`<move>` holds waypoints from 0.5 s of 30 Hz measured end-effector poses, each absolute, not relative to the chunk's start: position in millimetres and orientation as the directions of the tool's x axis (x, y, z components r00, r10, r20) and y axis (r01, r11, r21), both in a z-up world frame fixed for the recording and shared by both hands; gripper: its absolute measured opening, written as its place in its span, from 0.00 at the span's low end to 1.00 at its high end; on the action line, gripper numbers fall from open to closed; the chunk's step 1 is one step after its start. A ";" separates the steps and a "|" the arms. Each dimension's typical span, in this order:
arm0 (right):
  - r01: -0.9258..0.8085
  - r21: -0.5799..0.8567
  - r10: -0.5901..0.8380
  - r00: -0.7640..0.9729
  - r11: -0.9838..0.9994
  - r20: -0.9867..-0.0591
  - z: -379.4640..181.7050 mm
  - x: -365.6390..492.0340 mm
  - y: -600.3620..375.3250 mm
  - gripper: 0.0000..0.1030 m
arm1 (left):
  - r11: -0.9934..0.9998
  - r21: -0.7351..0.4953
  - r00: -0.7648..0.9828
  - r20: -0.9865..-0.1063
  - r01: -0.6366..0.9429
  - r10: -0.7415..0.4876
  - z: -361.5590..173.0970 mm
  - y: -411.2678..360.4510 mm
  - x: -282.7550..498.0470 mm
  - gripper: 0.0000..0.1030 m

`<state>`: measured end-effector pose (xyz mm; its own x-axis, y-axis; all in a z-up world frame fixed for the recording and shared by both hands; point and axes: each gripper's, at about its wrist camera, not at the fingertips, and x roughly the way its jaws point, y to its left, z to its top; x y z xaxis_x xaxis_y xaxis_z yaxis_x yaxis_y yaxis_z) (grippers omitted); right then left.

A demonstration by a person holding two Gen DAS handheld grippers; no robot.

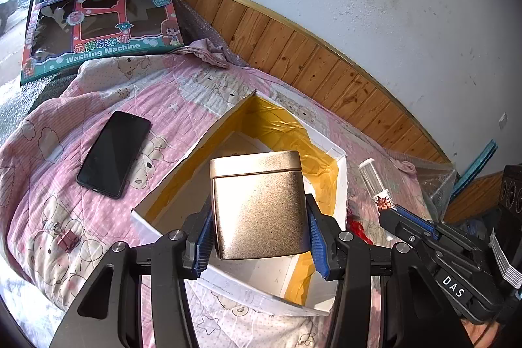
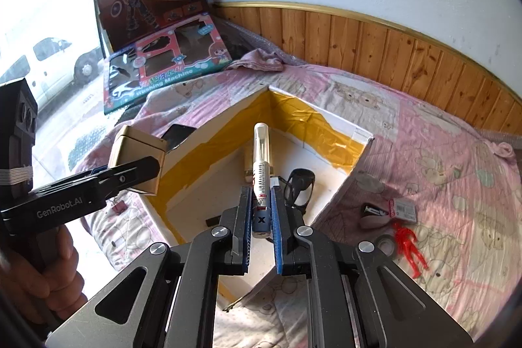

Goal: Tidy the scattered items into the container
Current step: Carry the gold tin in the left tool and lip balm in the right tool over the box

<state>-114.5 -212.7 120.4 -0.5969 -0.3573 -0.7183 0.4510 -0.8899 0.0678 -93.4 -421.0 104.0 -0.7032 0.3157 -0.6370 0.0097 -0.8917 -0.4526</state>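
Note:
My left gripper [image 1: 259,217] is shut on a gold square tin [image 1: 257,204], which hangs over the near side of the white cardboard box [image 1: 339,158] lined with yellow tape. In the right wrist view the tin [image 2: 137,149] sits at the box's left wall [image 2: 202,136]. My right gripper [image 2: 261,201] is shut on a clear-capped marker tube [image 2: 261,165], held above the open box. Dark glasses [image 2: 298,188] and a small wooden piece [image 2: 248,168] lie inside. On the pink quilt lie a black phone [image 1: 114,154] and a binder clip [image 1: 67,242].
Right of the box on the quilt lie a battery [image 2: 375,211], a small carded pack [image 2: 404,209], a tape roll [image 2: 386,245] and a red toy figure [image 2: 407,247]. Two toy boxes [image 2: 163,70] lean in the far corner. Wood panelling [image 2: 391,54] runs behind the bed.

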 end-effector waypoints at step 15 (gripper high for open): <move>0.445 0.039 -0.310 -0.556 -0.895 -0.771 109.7 -191.8 -199.8 0.11 | -0.885 -0.450 -0.577 -0.695 -0.118 0.430 82.9 -364.9 -117.1 0.49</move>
